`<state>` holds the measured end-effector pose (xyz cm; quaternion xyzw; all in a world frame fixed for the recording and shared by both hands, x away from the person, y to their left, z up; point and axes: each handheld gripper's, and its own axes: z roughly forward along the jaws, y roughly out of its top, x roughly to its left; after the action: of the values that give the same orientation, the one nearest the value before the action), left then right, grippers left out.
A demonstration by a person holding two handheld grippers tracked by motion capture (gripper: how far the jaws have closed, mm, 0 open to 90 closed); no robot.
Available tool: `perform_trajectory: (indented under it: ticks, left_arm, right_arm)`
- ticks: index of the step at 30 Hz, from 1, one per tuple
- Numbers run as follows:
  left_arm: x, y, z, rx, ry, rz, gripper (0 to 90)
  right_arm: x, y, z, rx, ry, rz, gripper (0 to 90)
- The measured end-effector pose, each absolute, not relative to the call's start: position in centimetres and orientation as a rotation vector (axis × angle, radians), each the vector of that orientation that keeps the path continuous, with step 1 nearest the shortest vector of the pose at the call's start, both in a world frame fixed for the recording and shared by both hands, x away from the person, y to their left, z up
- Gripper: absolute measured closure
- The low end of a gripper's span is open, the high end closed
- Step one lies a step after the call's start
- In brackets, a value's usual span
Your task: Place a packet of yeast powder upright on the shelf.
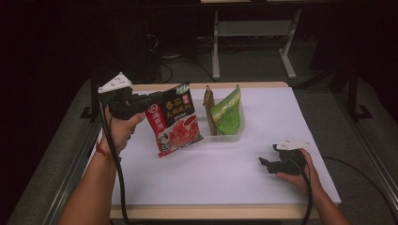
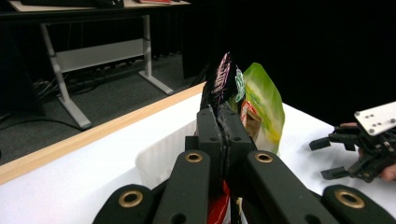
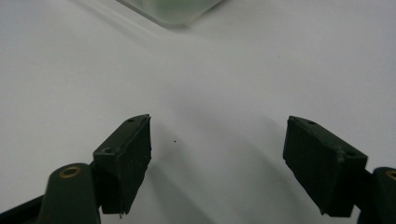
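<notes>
The left gripper (image 1: 152, 100), left of centre in the high view, is clenched on the upper edge of a red-and-black sauce packet (image 1: 173, 121), holding it off the white table (image 1: 225, 173) just left of the clear tray (image 1: 234, 133). A green pouch (image 1: 227, 111) and a brown pouch (image 1: 209, 105) stand in that tray. At lower right, the right gripper (image 1: 268, 164) rests with jaws spread wide and nothing between them, with bare tabletop around it.

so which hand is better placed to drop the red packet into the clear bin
Left. The left claw is shut on the red packet, held up beside the clear bin. The right claw is open, near the table's front.
</notes>
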<state>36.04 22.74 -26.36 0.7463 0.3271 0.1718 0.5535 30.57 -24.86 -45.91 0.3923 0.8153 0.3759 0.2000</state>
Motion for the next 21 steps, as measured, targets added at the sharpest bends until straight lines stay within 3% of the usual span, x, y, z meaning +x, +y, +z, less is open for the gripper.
perform_trajectory:
  ticks: [21]
  left_arm:
    - [39.4,20.9,-26.8,1.759,0.840,0.445,89.2]
  right_arm:
    - [30.5,-24.8,-45.9,1.097,2.276,1.047,22.8]
